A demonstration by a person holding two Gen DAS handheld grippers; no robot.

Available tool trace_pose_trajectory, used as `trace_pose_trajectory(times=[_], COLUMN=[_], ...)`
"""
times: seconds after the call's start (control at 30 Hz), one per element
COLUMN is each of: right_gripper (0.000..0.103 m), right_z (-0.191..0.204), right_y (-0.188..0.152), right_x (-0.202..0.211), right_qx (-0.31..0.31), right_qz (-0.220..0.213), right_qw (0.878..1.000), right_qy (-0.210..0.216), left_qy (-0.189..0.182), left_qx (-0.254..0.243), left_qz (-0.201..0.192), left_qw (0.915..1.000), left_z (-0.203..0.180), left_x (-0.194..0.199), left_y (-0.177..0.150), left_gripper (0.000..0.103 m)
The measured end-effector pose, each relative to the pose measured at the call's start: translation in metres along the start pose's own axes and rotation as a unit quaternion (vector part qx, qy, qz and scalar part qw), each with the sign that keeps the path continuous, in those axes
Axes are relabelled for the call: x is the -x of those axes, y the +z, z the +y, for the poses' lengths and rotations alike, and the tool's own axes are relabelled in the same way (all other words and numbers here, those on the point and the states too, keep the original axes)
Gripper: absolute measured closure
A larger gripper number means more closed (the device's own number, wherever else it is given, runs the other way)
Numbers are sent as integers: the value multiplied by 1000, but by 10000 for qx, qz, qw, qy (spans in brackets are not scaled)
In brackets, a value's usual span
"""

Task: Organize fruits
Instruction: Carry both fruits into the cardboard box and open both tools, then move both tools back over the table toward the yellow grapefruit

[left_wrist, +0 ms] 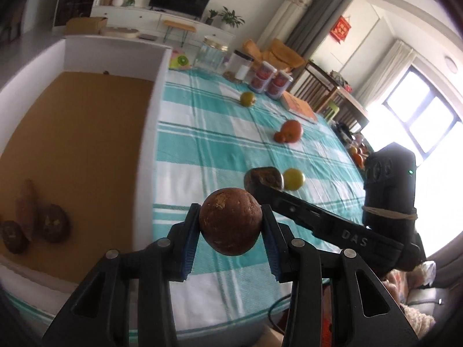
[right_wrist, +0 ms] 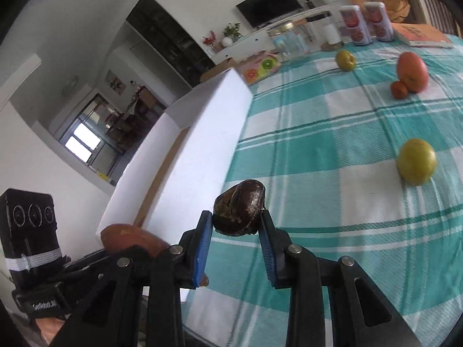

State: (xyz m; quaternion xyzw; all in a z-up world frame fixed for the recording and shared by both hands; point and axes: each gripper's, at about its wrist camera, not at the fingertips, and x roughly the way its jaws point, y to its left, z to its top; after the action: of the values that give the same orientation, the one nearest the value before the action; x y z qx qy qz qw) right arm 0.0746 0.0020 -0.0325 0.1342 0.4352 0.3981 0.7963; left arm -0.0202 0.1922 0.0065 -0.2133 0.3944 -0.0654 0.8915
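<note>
My left gripper (left_wrist: 230, 225) is shut on a round brown fruit (left_wrist: 230, 221) and holds it above the checked tablecloth (left_wrist: 208, 144), just right of the white box (left_wrist: 147, 133). My right gripper (right_wrist: 235, 225) is shut on a dark wrinkled fruit (right_wrist: 238, 208) beside the box's outer wall (right_wrist: 208, 144); it also shows in the left wrist view (left_wrist: 263, 178). On the cloth lie a yellow-green fruit (right_wrist: 416, 162), an orange fruit (right_wrist: 412, 70) with a small red one (right_wrist: 399, 89) against it, and a greenish fruit (right_wrist: 345, 60). The left gripper's brown fruit shows in the right wrist view (right_wrist: 130, 238).
The box has a brown floor (left_wrist: 81, 133) holding a sweet potato (left_wrist: 26, 208) and two dark fruits (left_wrist: 53, 222). At the table's far end stand a glass jar (left_wrist: 211, 53), two printed cans (left_wrist: 270, 79), a book (left_wrist: 299, 107) and a fruit-print item (left_wrist: 179, 59).
</note>
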Motion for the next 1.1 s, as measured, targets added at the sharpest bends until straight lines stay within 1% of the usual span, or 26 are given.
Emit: trace_pose_trajectory(times=[0.03, 0.07, 0.13, 0.17, 0.23, 0.3, 0.37, 0.47, 0.6, 0.67, 0.7, 0.73, 0.77, 0.8, 0.83, 0.87, 0.9, 0.93, 0.97, 1.0, 1.03, 1.07, 1.1], right_gripper=[70, 70, 70, 70, 70, 70, 70, 70, 70, 69, 68, 61, 49, 43, 34, 30, 29, 28, 25, 23, 18, 15, 15], right_z=[18, 35, 64, 76, 92, 97, 102, 110, 119, 120, 118, 115, 110, 105, 98, 90, 79, 66, 50, 33, 11, -12, -36], right_y=[-1, -1, -4, -5, -5, -4, -3, -2, -8, -11, -10, -8, -6, -2, 1, 3, 6, 8, 9, 9, 7, 5, 2], right_x=[-6, -12, -26, -30, -37, -37, -38, -52, -77, -88, -91, -92, -89, -83, -75, -65, -55, -45, -34, -21, -8, 4, 17], right_qx=[201, 386, 724, 886, 1124, 1126, 1199, 1337, 1567, 1578, 1535, 1449, 1342, 1255, 1197, 1148, 1093, 1023, 943, 859, 773, 674, 584], right_qz=[94, 177, 361, 361, 405, 397, 401, 637, 1023, 1083, 1081, 1072, 1014, 883, 726, 562, 395, 222, 25, -220, -470, -693, -904], right_qw=[9996, 9987, 9956, 9946, 9919, 9914, 9906, 9874, 9811, 9810, 9820, 9835, 9856, 9880, 9900, 9918, 9932, 9944, 9950, 9942, 9911, 9855, 9770], right_qy=[146, 268, 466, 404, 427, 543, 528, 560, 503, 308, 186, 141, 145, 165, 141, 63, -39, -161, -339, -611, -975, -1391, -1842], left_qy=[211, 318, -11, 20, 166, 42, 91, 442, 759, 1031, 1233, 1447, 1652, 1844, 1990, 2066, 2060, 1990, 1906, 1828, 1732, 1600, 1442], left_qx=[100, 218, 697, 841, 891, 986, 1020, 1039, 1120, 953, 830, 715, 608, 522, 468, 433, 390, 334, 283, 226, 148, 38, -105], left_qz=[-111, -224, -266, -323, -453, -627, -715, -799, -682, -659, -645, -717, -809, -897, -1017, -1168, -1239, -1230, -1199, -1172, -1157, -1140, -1107], left_qw=[9997, 9990, 9972, 9959, 9949, 9931, 9922, 9904, 9885, 9879, 9868, 9843, 9811, 9774, 9736, 9705, 9699, 9717, 9739, 9759, 9780, 9805, 9833], left_z=[14, 28, 56, 64, 69, 73, 76, 86, 103, 104, 104, 102, 99, 97, 94, 90, 87, 81, 76, 68, 58, 45, 30], left_x=[7, 14, 24, 29, 40, 51, 58, 57, 34, 21, 18, 16, 15, 16, 19, 22, 24, 23, 22, 21, 19, 17, 14], left_y=[4, 7, 12, 13, 15, 16, 20, 26, 33, 39, 42, 44, 47, 49, 51, 51, 51, 51, 52, 51, 49, 45, 41], left_gripper=[61, 61, 59, 58, 59, 61, 62, 62, 62, 62, 62, 56, 46, 19, 4, 4, 4, 4, 4, 4, 4, 4, 4])
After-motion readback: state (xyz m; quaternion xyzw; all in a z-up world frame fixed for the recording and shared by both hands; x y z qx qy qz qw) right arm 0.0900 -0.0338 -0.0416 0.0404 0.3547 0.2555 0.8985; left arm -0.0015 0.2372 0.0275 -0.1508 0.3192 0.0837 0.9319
